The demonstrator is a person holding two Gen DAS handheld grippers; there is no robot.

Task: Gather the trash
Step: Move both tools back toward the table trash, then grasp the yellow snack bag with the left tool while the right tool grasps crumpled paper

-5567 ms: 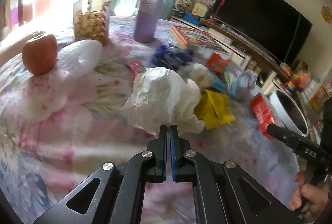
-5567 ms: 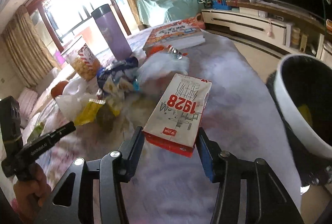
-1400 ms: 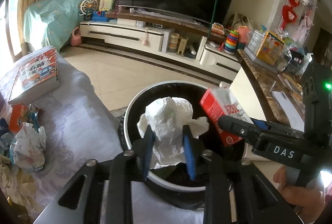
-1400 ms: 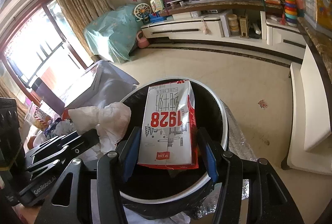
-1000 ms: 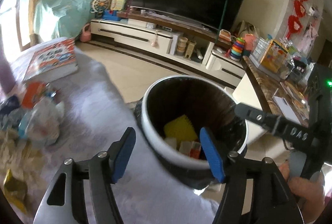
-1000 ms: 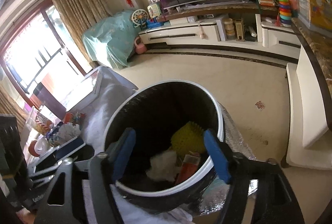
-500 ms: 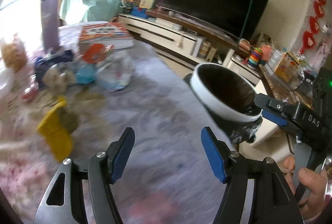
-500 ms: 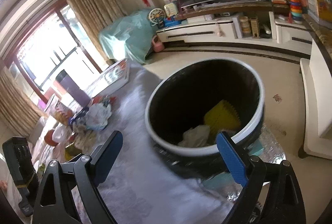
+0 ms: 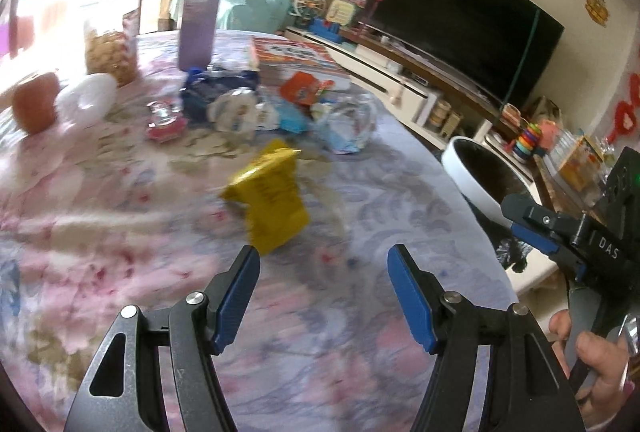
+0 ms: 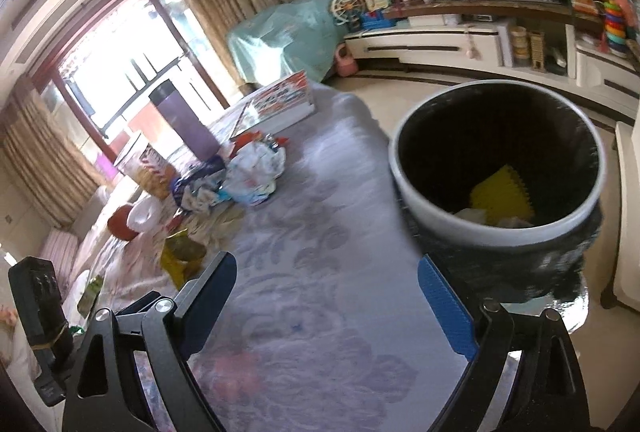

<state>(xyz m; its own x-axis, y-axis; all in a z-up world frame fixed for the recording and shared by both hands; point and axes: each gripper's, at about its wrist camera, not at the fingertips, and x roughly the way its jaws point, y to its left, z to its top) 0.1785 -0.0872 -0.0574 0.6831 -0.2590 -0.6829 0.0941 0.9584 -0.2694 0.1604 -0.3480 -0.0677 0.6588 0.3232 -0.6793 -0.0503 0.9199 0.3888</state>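
Two grippers in view, both empty. Left gripper [image 9: 323,268] has its jaws well apart, nothing between them, hanging over the patterned surface [image 9: 360,344] just short of one yellow wrapper [image 9: 269,197]. The wrapper's long axis runs from near the gripper away toward the trash pile, crimped end pointing at the far side; it is motion-blurred, so finer detail is unclear. Right gripper [image 10: 326,286] has its jaws spread wide, empty, over the surface edge with one trash bin [image 10: 416,187] just to its right. The bin has a white rim and black liner and stands off the end of the surface; inside it are one yellow wrapper piece [image 10: 502,195] and some pale crumpled scraps, count unclear. Remaining trash sits mid-surface in one cluster: one crumpled white-blue bag [image 9: 348,125], one dark blue wrapper [image 9: 200,93], one orange packet [image 9: 302,89], one small red-pink wrapper [image 9: 165,117]. Non-trash at the far end: one purple flask [image 9: 200,11] upright, one snack jar [image 9: 110,49], one apple [image 9: 34,103], one book [image 9: 298,57] lying flat. A hand [image 9: 596,360] grips the right gripper's handle at the edge of the left view.
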